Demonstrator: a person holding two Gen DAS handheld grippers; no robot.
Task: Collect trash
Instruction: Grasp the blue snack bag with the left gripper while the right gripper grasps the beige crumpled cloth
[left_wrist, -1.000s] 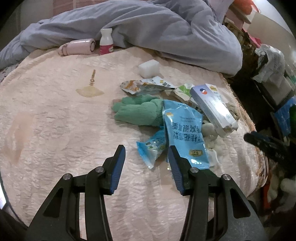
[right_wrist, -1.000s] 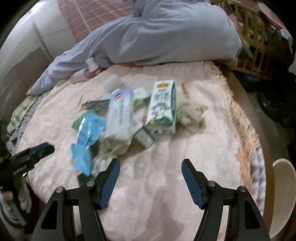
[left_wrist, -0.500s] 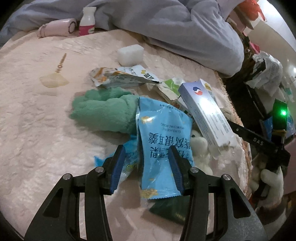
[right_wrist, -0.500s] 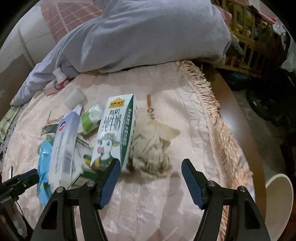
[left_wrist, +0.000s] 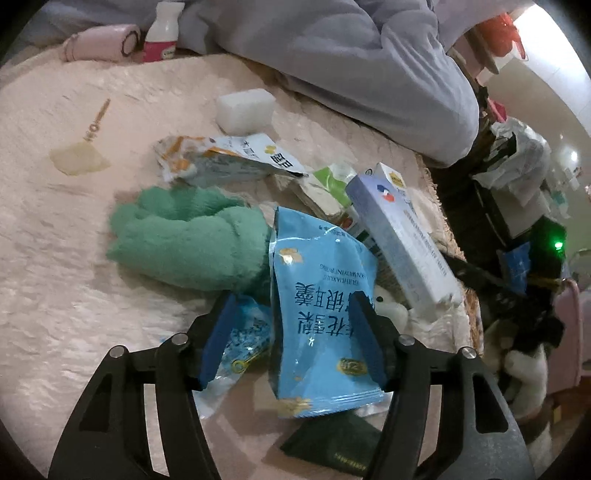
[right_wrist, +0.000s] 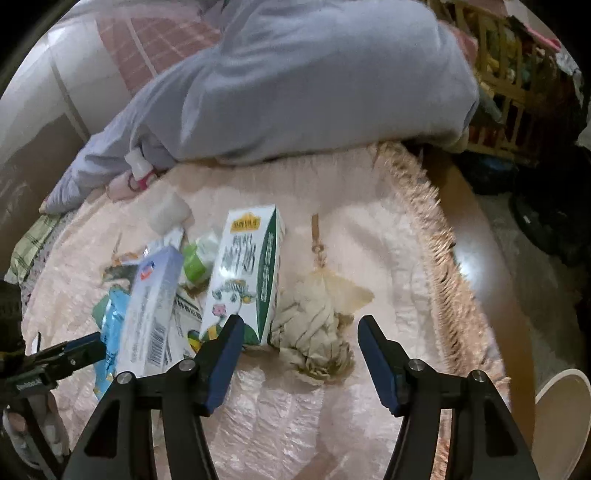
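A pile of trash lies on the pink quilted cover (left_wrist: 74, 277). My left gripper (left_wrist: 291, 332) hangs over a light blue snack bag (left_wrist: 317, 295). Its jaws are opening, the bag lies between them, and one finger is above a small blue wrapper (left_wrist: 243, 332). My right gripper (right_wrist: 301, 354) is closing around a crumpled beige paper wad (right_wrist: 314, 328) without pressing on it. Its left fingertip is near a green and white milk carton (right_wrist: 243, 273). A long white and blue box (left_wrist: 402, 236) leans beside the bag.
A green plush glove (left_wrist: 188, 240), an orange and white wrapper (left_wrist: 221, 162), a white block (left_wrist: 243, 107) and a dark green packet (left_wrist: 332, 439) lie around. A grey blanket (left_wrist: 332, 55) is heaped behind. A beige bin (right_wrist: 561, 417) stands off the fringed edge (right_wrist: 436, 236).
My left gripper came forward and down over the blue bag and its jaws widened. My right gripper closed in on the carton and paper wad, with the jaws slightly narrower.
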